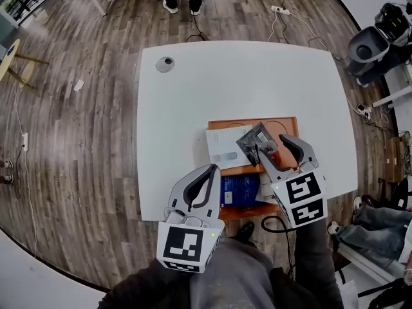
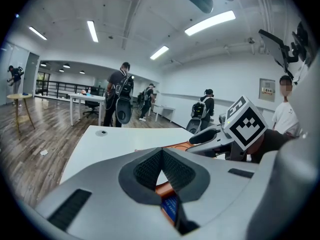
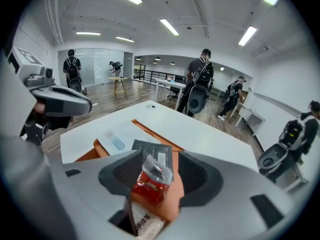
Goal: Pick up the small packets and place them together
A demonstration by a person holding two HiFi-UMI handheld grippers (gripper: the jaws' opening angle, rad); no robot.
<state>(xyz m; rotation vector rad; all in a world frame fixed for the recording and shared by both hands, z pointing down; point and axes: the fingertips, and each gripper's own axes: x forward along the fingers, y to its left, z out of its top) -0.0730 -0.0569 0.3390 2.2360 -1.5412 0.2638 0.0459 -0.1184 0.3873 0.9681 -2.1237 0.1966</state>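
Observation:
An orange tray [image 1: 287, 121] lies at the near right of the white table [image 1: 193, 95]. It holds a white packet [image 1: 224, 148], a dark grey packet [image 1: 251, 140], a blue packet [image 1: 239, 190] and a small red packet [image 1: 271, 149]. My right gripper [image 1: 273, 145] stands open over the tray. In the right gripper view the red packet [image 3: 152, 176] sits between the spread pads, in front of the grey packet [image 3: 152, 151], with a pale printed packet [image 3: 142, 225] below. My left gripper [image 1: 209, 174] hangs at the tray's near left corner, shut and empty; the blue packet [image 2: 171, 208] shows under it.
A round grey disc [image 1: 165, 64] sits at the table's far left corner. Several people with backpacks [image 2: 120, 96] stand beyond the table's far end. A dark rolling chair [image 1: 370, 47] is off to the right, and a power strip [image 1: 279, 9] with cables lies on the wooden floor.

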